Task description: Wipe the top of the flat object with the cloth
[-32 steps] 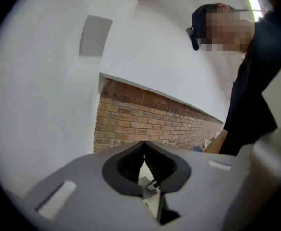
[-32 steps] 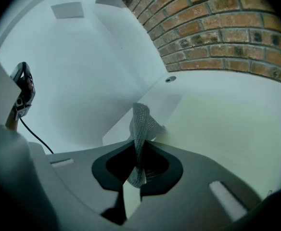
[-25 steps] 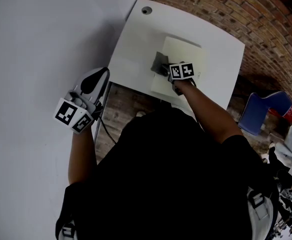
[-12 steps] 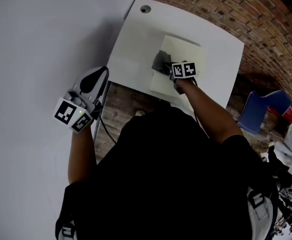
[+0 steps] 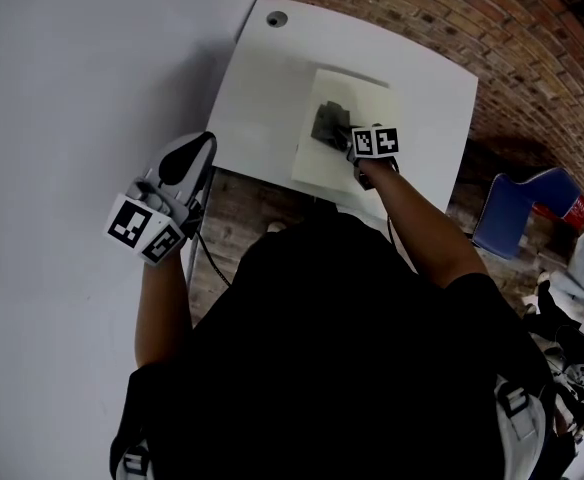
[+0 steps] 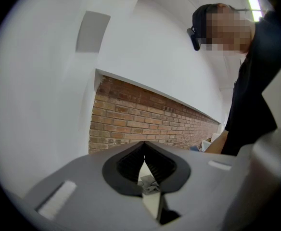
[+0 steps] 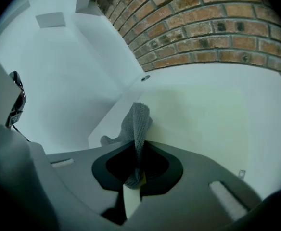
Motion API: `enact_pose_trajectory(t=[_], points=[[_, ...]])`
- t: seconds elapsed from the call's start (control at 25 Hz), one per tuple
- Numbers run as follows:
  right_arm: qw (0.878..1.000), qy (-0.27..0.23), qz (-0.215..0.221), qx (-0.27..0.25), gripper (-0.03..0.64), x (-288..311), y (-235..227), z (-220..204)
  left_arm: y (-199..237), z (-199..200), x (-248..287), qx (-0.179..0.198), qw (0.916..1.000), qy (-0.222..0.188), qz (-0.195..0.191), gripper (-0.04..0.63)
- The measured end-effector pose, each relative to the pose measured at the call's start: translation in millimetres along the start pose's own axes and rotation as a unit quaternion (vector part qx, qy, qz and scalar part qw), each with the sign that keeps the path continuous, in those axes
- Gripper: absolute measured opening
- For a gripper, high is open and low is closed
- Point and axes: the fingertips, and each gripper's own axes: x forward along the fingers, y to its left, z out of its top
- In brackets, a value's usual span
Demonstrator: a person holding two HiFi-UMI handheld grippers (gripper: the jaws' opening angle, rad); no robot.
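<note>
A pale yellow flat board [image 5: 347, 133] [image 7: 203, 124] lies on the white table [image 5: 262, 88]. On its top rests a grey knitted cloth [image 5: 329, 121] [image 7: 136, 124], bunched up. My right gripper [image 5: 357, 146] [image 7: 138, 150] is shut on the cloth's near end and holds it down on the board. Far off the table, my left gripper [image 5: 187, 163] [image 6: 144, 163] hangs beside the white wall, its jaws shut with only a scrap of something pale between them.
A brick wall [image 5: 492, 28] runs behind the table. A small round hole [image 5: 276, 18] sits at the table's far corner. A blue chair [image 5: 517, 218] stands to the right on the floor. The white wall [image 5: 62, 118] fills the left side.
My right gripper has slid the cloth a little farther across the board, away from me. The left gripper has barely moved.
</note>
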Motion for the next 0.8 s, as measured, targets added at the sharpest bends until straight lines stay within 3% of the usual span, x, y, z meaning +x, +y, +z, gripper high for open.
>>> enact_pose_trajectory(t=[0.8], points=[[0.997, -0.018, -0.057, 0.042, 0.015, -53.8, -70.5, -26.4, -14.2, -4.4, 20.5, 0.008, 0.9994, 0.006, -0.033, 0.002]])
